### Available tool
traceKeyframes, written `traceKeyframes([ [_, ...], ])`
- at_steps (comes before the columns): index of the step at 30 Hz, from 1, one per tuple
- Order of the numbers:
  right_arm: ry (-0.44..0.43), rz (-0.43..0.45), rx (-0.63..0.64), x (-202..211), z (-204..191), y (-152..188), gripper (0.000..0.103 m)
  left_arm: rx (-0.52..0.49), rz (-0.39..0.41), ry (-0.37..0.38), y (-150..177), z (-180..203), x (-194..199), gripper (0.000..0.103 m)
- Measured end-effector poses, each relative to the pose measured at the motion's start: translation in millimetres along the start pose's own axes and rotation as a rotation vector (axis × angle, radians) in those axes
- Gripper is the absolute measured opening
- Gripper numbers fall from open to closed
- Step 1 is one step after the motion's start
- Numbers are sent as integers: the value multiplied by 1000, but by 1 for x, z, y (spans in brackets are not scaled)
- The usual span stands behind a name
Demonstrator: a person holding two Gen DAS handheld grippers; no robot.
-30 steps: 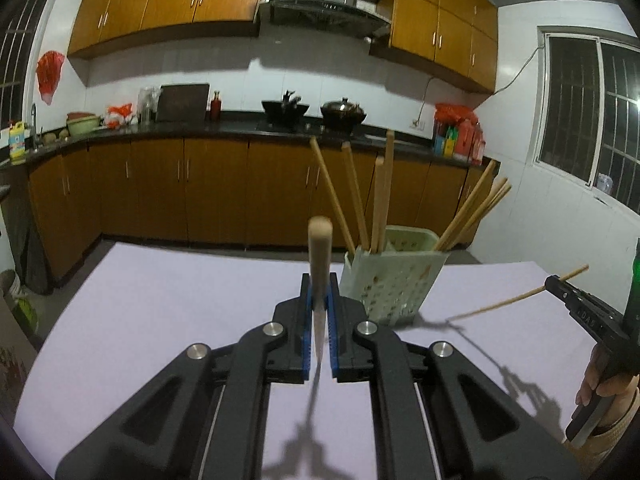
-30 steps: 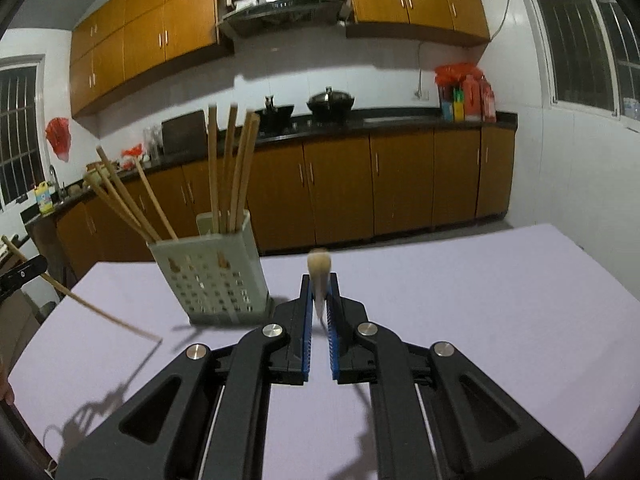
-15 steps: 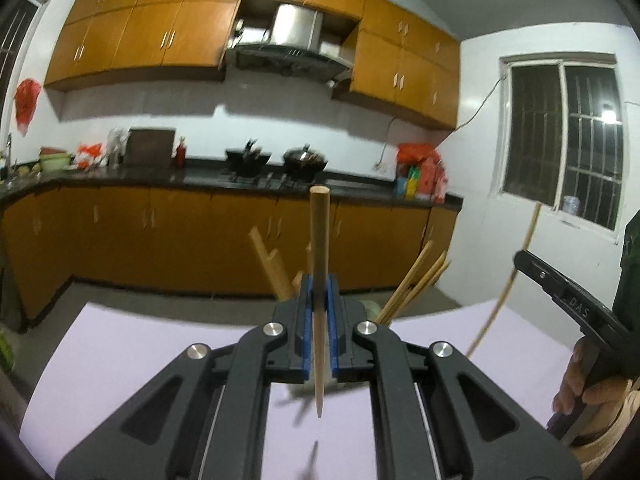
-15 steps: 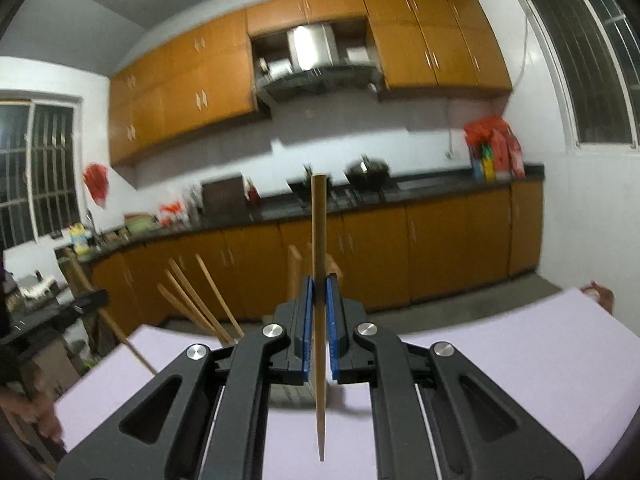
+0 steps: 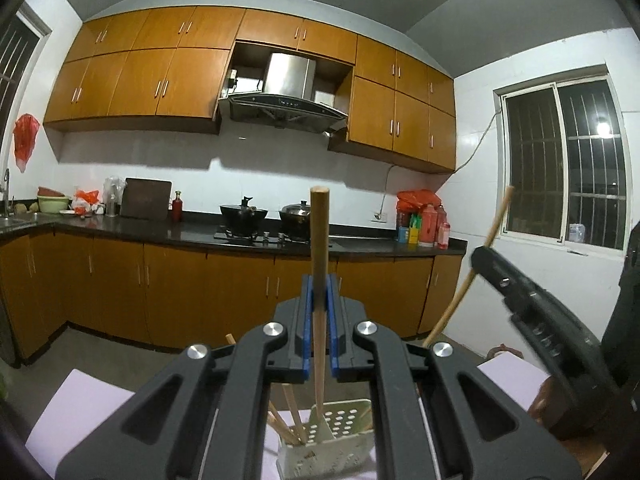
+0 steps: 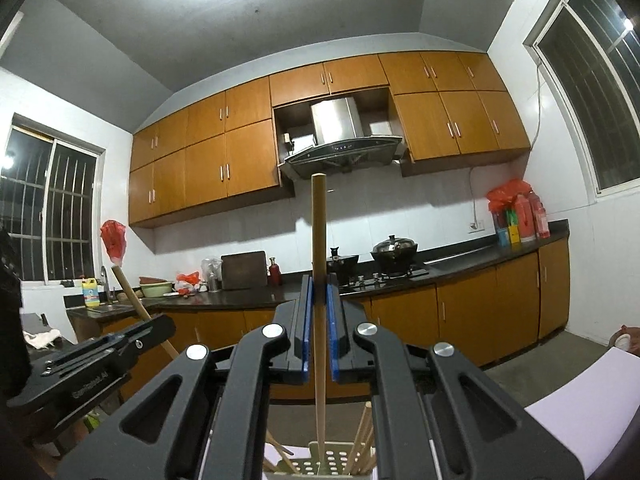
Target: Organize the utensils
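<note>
Both grippers have risen since a second ago: the holder that stood ahead on the table then now sits low at the bottom of each view, and each held chopstick has swung from lying forward to standing upright.

From the left wrist, the left gripper (image 5: pixel 319 308) is clamped on a chopstick (image 5: pixel 319 248) between its blue pads (image 5: pixel 305 320). The stick stands nearly vertical, its blunt end up against the kitchen counter (image 5: pixel 160 232) behind, its thin tip reaching down to the pale perforated holder (image 5: pixel 344 436). Whether the tip is inside the holder or just above it cannot be told. Other chopsticks (image 5: pixel 294 416) lean in the holder's left section. The holder stands on the light purple table (image 5: pixel 80 412). To the right, the right gripper (image 5: pixel 480 258) grips a second chopstick (image 5: pixel 496 220), which slants upward.

From the right wrist, the right gripper (image 6: pixel 319 308) is closed tight on its chopstick (image 6: pixel 319 240), held upright with the tip pointing down at the holder (image 6: pixel 332 460) directly below. More chopsticks (image 6: pixel 362 440) lean inside it on both sides. At the left, the left gripper (image 6: pixel 160 326) holds its chopstick (image 6: pixel 128 292) at a slant. A strip of table (image 6: pixel 580 400) shows at the lower right.
</note>
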State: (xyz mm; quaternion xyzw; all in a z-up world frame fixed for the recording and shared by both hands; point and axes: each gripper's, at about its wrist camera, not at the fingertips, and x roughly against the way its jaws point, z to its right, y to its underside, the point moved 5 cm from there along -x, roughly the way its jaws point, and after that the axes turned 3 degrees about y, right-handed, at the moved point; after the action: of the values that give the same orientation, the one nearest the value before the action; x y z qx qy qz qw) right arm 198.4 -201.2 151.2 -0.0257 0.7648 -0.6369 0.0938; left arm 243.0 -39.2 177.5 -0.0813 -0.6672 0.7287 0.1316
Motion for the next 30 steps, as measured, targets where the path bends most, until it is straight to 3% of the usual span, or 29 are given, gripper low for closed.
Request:
traceKeyframes([
  [8,21,-84,26,-25,4,43,7,20,-42,-5,34,-9,-25,8],
  [15,0,-137,7,-27,4,52,8,71,-82,-4,50,-23,-32,10],
  [17,-5,-133,13,-23,4,47,14,79,-70,-8,45,-27,-29,18],
  [19,-8,-122,8,-19,6,41,26,85,-57,-13,41,-29,-24,24],
  [24,-9,-105,-10,-5,11,22,28,104,-31,-21,29,-37,-4,29],
  [26,-6,-97,-9,2,12,16,35,102,-20,-27,25,-38,8,33],
  [28,2,-83,2,10,10,9,52,95,-10,-33,22,-38,19,40],
  [30,10,-77,19,21,9,5,62,88,-2,-42,21,-40,36,50],
])
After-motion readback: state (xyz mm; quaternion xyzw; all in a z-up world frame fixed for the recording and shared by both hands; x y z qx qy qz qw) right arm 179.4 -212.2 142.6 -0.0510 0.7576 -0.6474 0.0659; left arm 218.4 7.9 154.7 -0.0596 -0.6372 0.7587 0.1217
